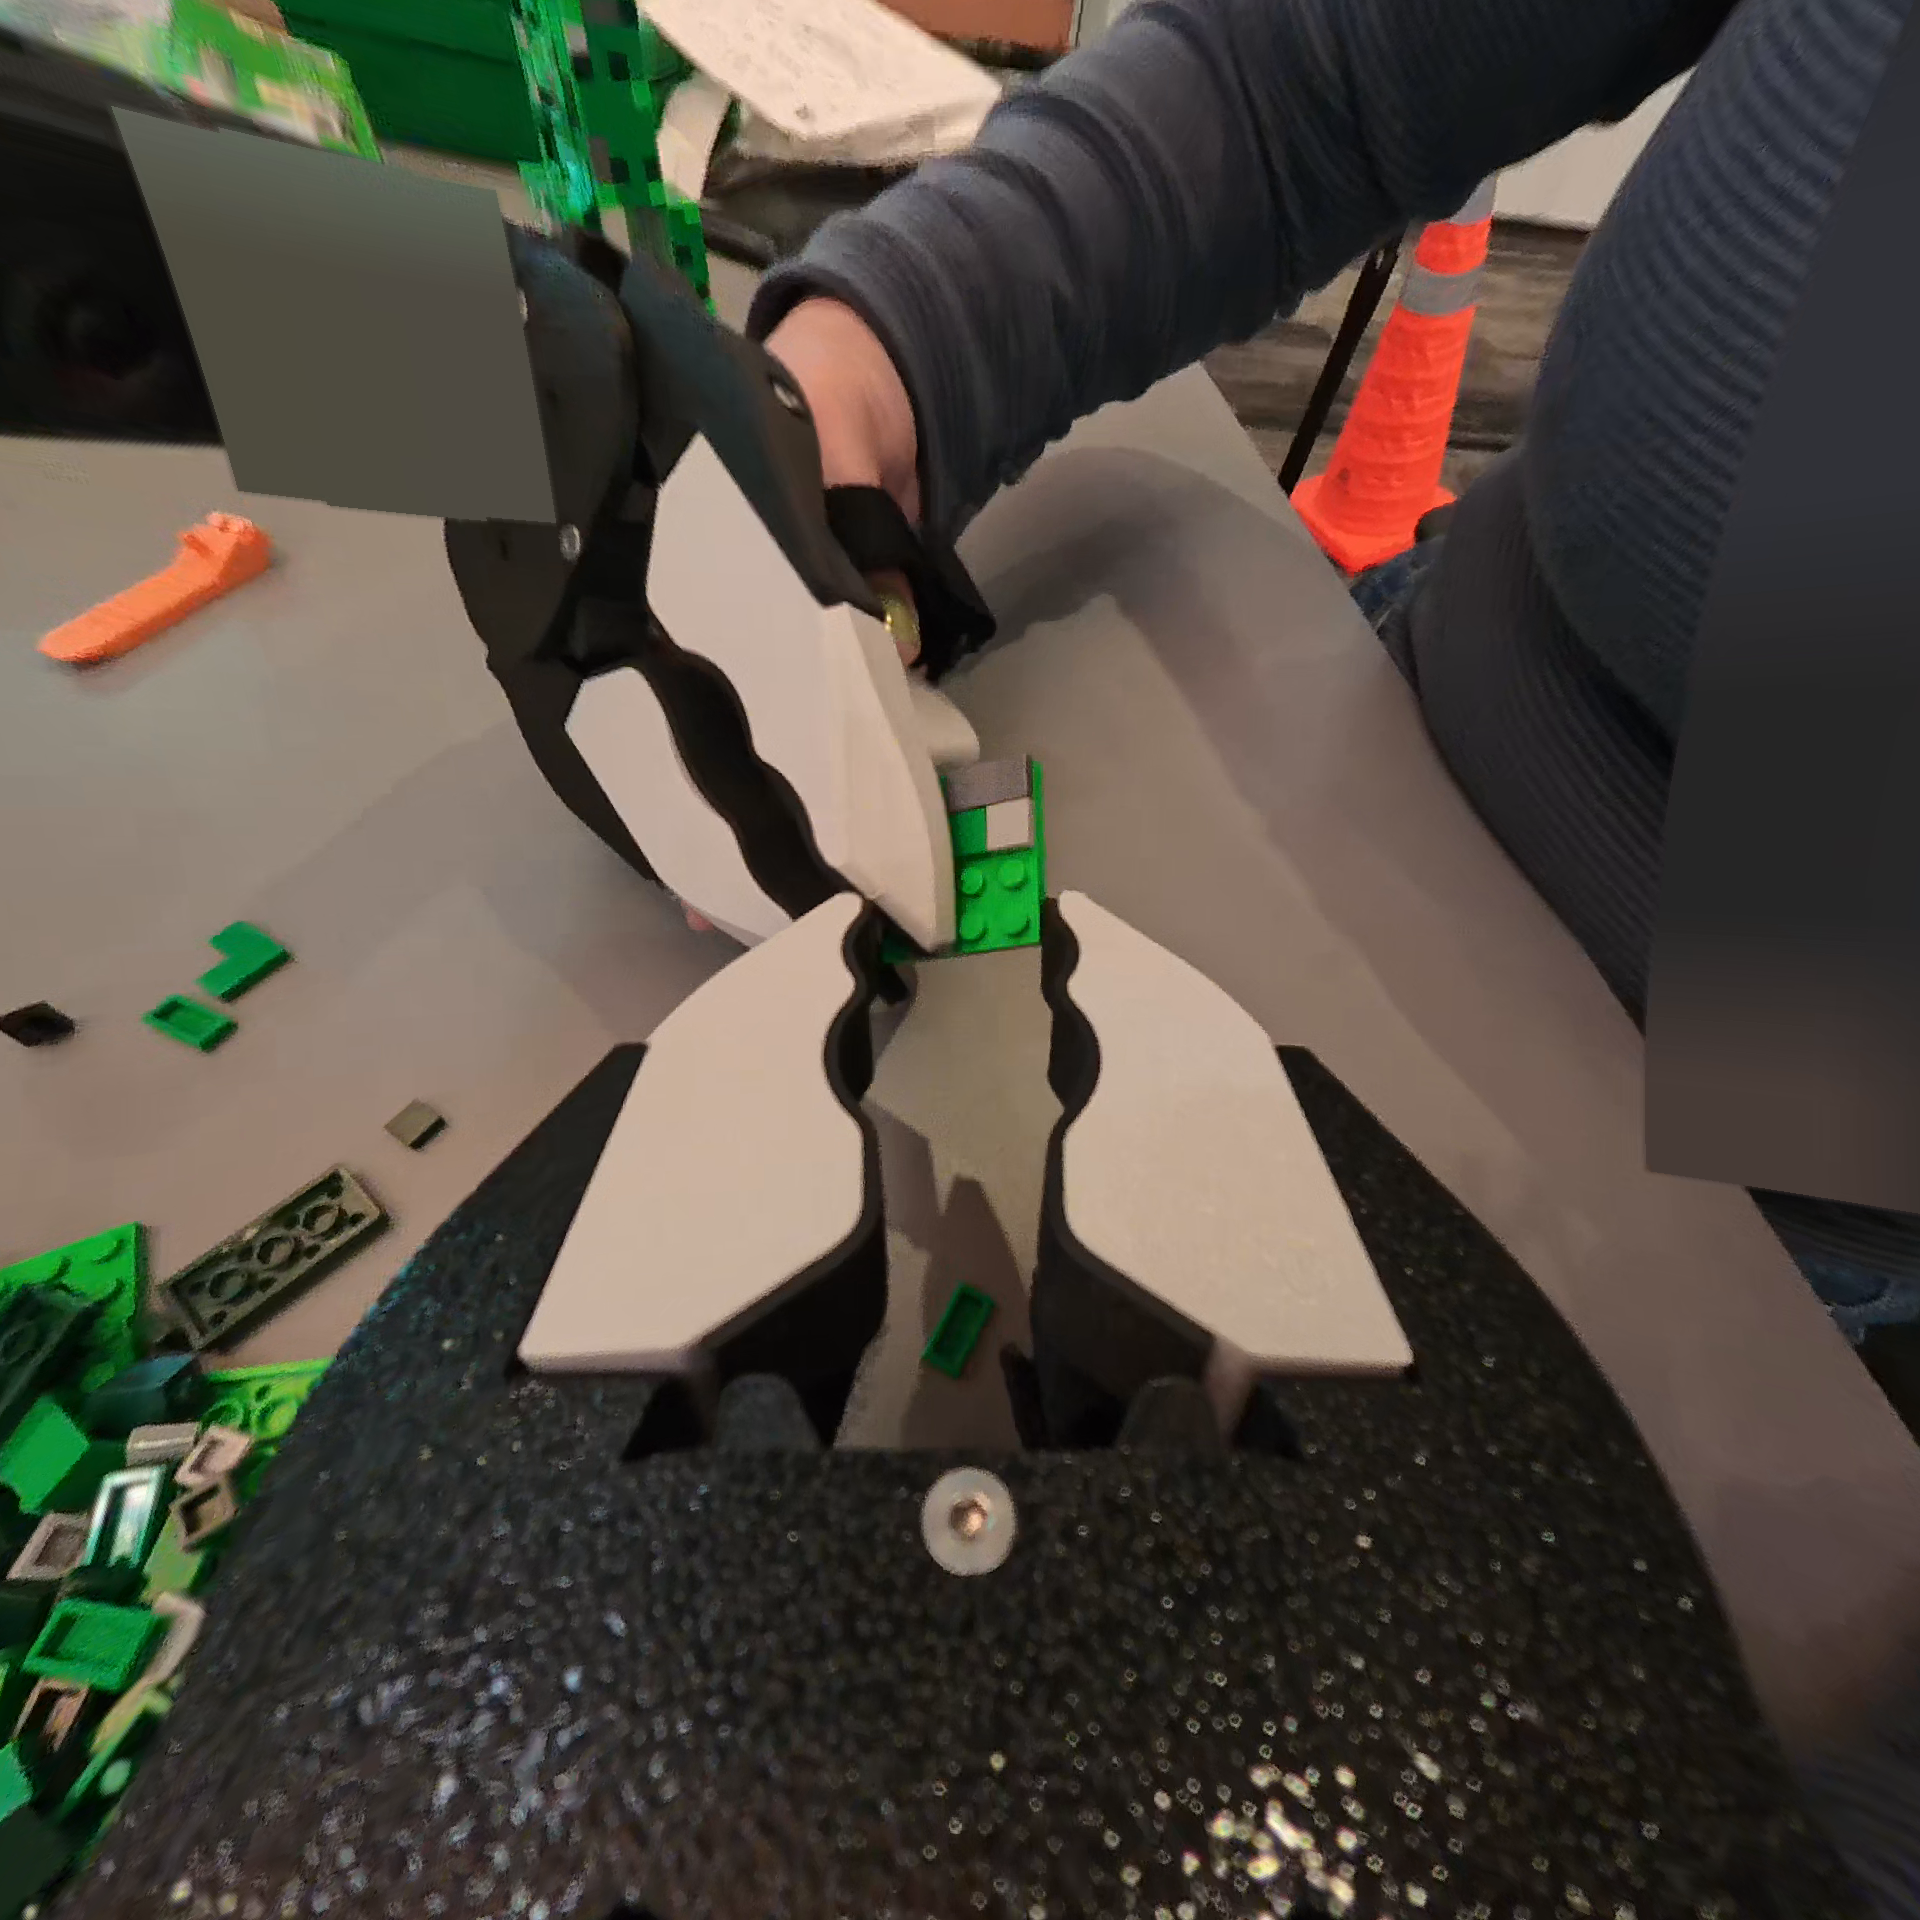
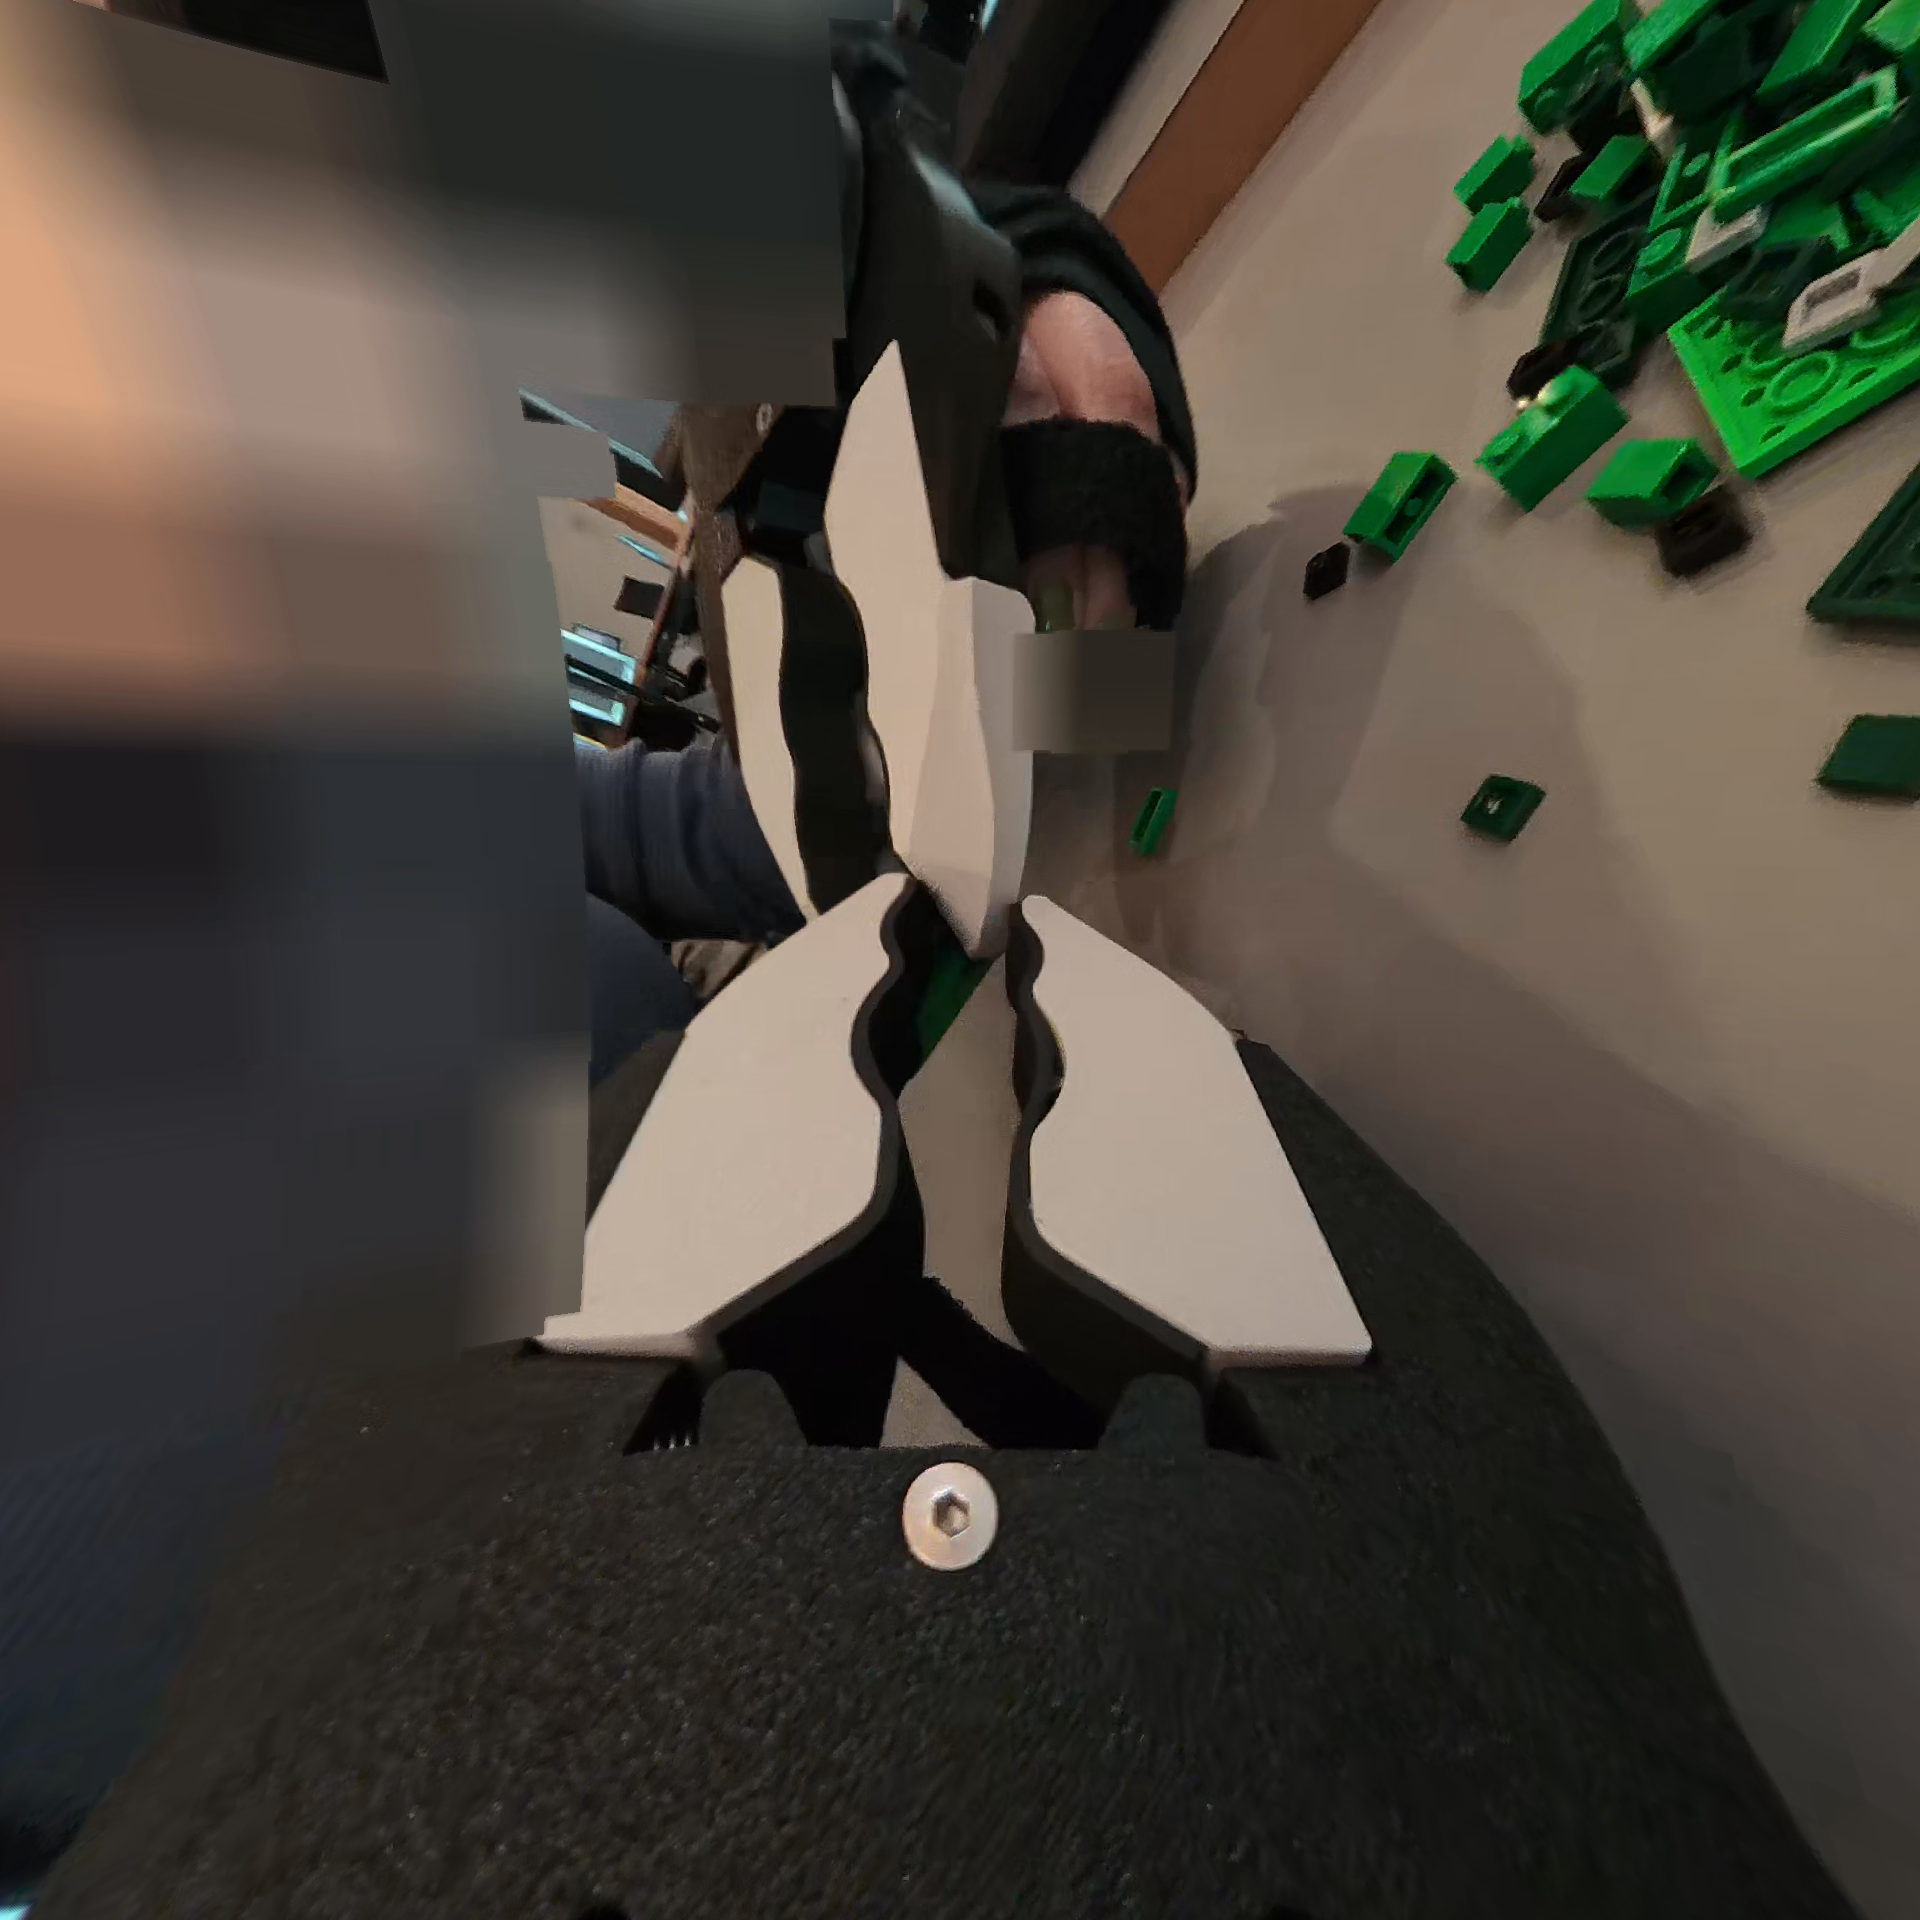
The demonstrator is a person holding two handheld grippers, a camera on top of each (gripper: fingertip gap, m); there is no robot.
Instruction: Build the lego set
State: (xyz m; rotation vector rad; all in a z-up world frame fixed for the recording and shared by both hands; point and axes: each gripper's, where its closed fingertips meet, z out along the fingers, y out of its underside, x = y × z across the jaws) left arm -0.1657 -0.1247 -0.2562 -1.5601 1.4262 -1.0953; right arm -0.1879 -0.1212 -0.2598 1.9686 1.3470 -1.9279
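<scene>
A small green studded plate [image 1: 997,904] with grey and white tiles at its far end lies low over the grey table [image 1: 1195,727]. My left gripper [image 1: 961,914] has one fingertip on each side of the plate and is shut on it. My right gripper [image 1: 842,925] comes in from the upper left, held by a hand in a dark sleeve, with one finger over the plate's left edge. In the right wrist view my right gripper [image 2: 966,904] is nearly closed on the green plate's edge [image 2: 940,1003]. The left gripper's fingertip [image 2: 977,935] sits between its tips.
A pile of green, dark and grey bricks [image 1: 83,1507] lies at the near left and also shows in the right wrist view [image 2: 1766,208]. Nearby are an orange brick separator [image 1: 156,603], a loose green tile [image 1: 956,1330], a dark plate [image 1: 275,1257] and an orange cone [image 1: 1423,384] beyond the table edge. Less than 4 cm separates the two grippers' tips.
</scene>
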